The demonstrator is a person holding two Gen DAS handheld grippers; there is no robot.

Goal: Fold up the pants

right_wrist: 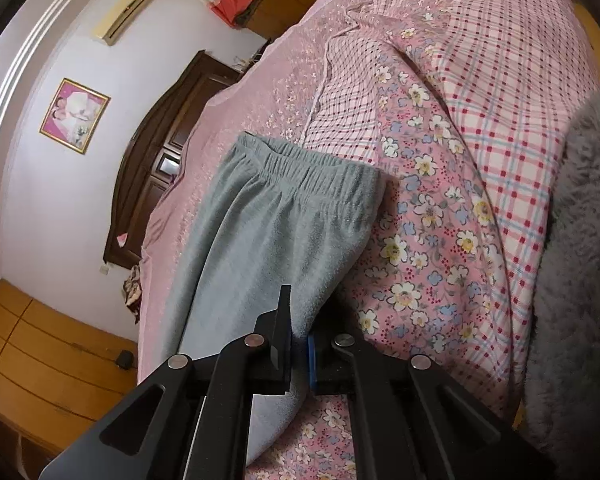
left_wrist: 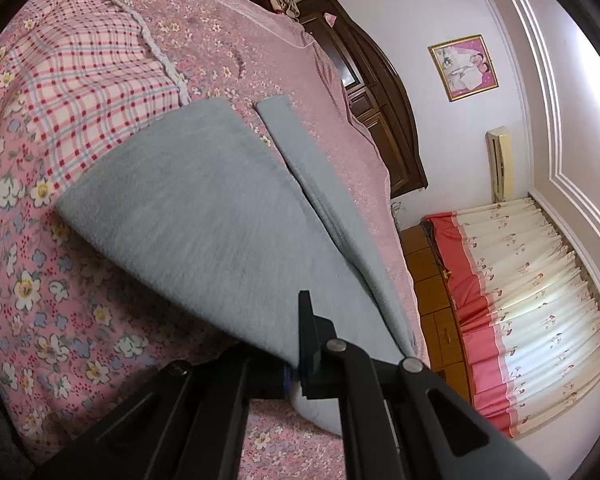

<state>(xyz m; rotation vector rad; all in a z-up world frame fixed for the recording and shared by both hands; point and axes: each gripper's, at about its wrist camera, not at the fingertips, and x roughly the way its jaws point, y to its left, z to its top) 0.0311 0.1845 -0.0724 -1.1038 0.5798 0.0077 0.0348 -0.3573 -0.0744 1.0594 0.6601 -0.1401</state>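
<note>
Grey fleece pants (left_wrist: 204, 220) lie on a pink floral bed. In the left wrist view the near leg is lifted off the bed, and the other leg (left_wrist: 296, 152) lies flat beyond it. My left gripper (left_wrist: 294, 364) is shut on the pants' edge. In the right wrist view the pants (right_wrist: 260, 240) show their elastic waistband (right_wrist: 308, 176) at the far end. My right gripper (right_wrist: 300, 356) is shut on the pants' near edge, and the fabric hangs down between the jaws.
The bedspread (left_wrist: 60, 280) has floral and plaid (right_wrist: 520, 120) patches. A dark wooden headboard (left_wrist: 384, 112) stands behind the bed. A grey furry thing (right_wrist: 580, 260) is at the right. Wooden cabinets (right_wrist: 32, 360) and curtains (left_wrist: 532, 280) line the walls.
</note>
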